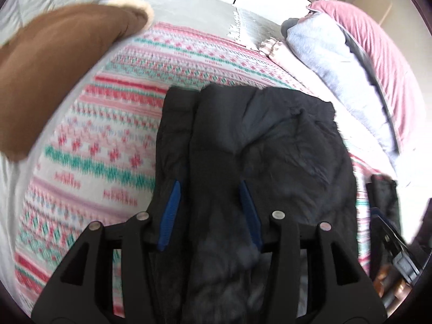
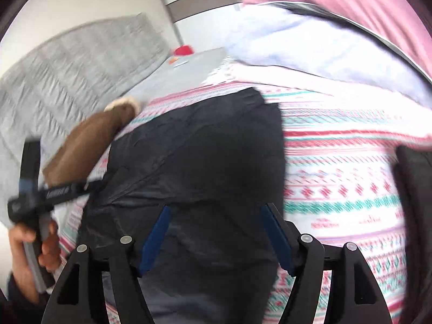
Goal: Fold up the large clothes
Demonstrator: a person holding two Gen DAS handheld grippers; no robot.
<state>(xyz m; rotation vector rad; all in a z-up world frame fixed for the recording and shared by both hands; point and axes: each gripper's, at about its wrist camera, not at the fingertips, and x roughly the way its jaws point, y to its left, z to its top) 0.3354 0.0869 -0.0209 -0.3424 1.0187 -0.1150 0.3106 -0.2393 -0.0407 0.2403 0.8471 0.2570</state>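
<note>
both grippers (image 1: 210,189) (image 2: 216,216) low over black jacket (image 1: 270,140), fingers spread; contact seemingly none.

Pretty sure we're in a bedroom at home. We're working over a bed with a pink-and-green patterned blanket (image 1: 113,124) on it, a grey quilt (image 2: 67,64) bunched by the wall, and a pile (image 1: 359,62) of pink and pale-blue soft bedding or clothes at the side. Plain white walls.
</note>
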